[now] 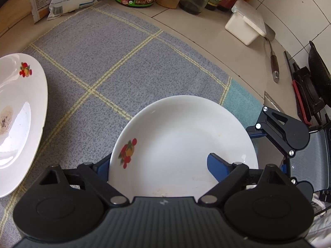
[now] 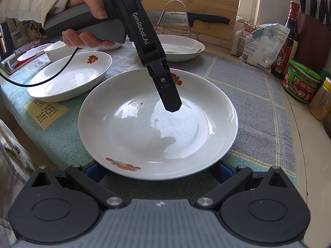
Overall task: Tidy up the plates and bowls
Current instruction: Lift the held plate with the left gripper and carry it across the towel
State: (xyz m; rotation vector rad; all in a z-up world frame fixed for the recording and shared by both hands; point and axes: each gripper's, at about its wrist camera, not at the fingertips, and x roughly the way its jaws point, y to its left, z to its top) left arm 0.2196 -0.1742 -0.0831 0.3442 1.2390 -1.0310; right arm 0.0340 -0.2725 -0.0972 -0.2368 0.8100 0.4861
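On mat: L gripper (image 1: 163,165) jaws clamp plate (image 1: 182,136) rim; R gripper (image 2: 159,171) jaws open.

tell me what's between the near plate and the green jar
Only bare mat, grey with pale yellow lines, then a strip of counter lies between the near plate and green jar. The right wrist view shows it.

Tiled counter (image 1: 198,31) under a checked cloth (image 1: 115,47), white-tiled wall (image 1: 293,6).
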